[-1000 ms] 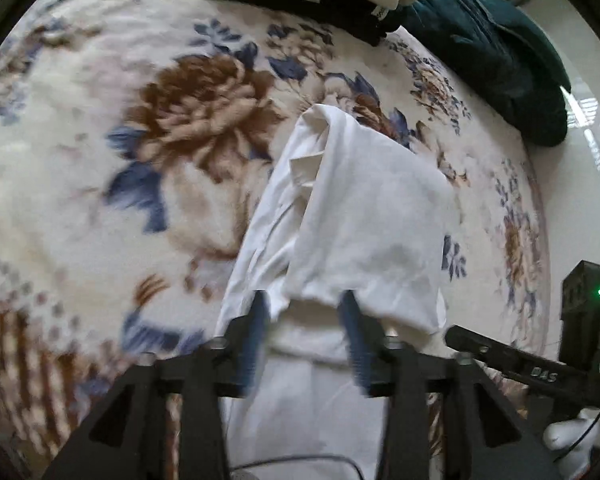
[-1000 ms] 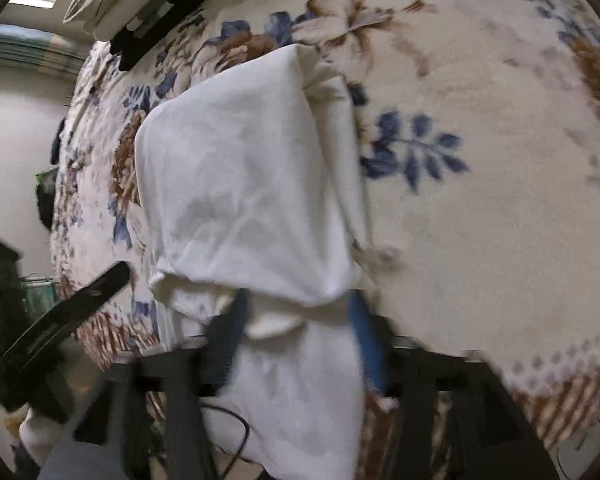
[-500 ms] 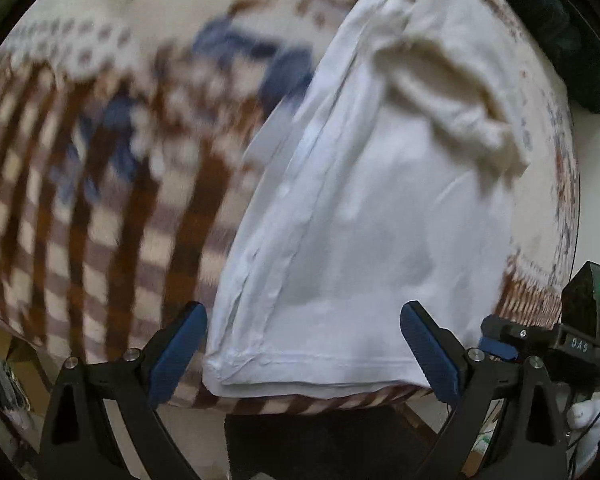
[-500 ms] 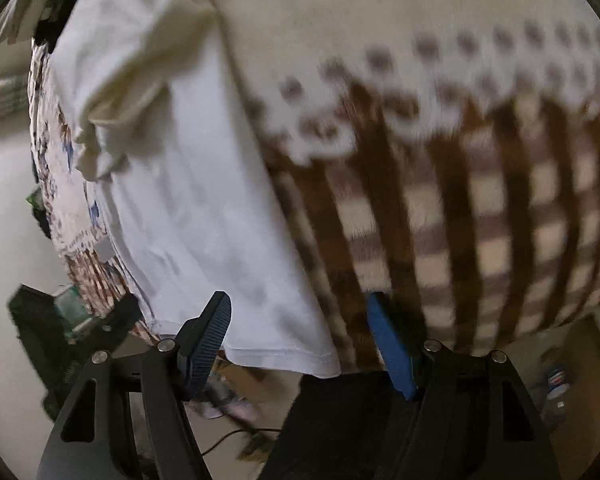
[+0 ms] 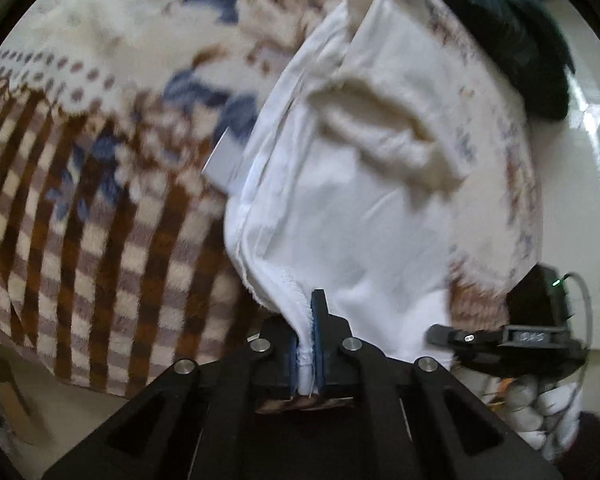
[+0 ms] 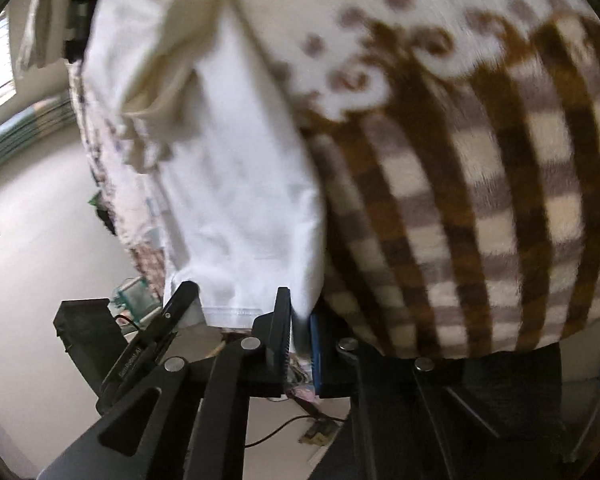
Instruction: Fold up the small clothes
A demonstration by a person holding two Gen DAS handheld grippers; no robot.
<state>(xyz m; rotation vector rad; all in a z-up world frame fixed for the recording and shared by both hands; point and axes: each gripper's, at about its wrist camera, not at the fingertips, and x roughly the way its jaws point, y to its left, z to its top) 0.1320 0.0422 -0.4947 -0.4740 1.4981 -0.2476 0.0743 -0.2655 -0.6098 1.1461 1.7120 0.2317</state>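
A white garment [image 5: 364, 216] lies on a floral and checked blanket [image 5: 100, 216], its lower part hanging over the bed edge, with a folded, bunched part further up [image 5: 384, 128]. My left gripper [image 5: 309, 320] is shut on the garment's bottom hem at its left corner. In the right wrist view the same garment [image 6: 236, 200] hangs down, and my right gripper [image 6: 298, 324] is shut on its hem at the right corner. The right gripper also shows in the left wrist view [image 5: 500, 336], and the left gripper shows in the right wrist view [image 6: 156, 344].
A dark teal cloth [image 5: 512, 28] lies at the far right of the bed. The blanket's brown checked border [image 6: 480, 216] drapes over the bed edge. The pale floor [image 6: 40, 248] is below, with cables and small items near the bed.
Both grippers were open at the garment's bottom hem half a second ago. Now both have closed on the hem, one at each corner.
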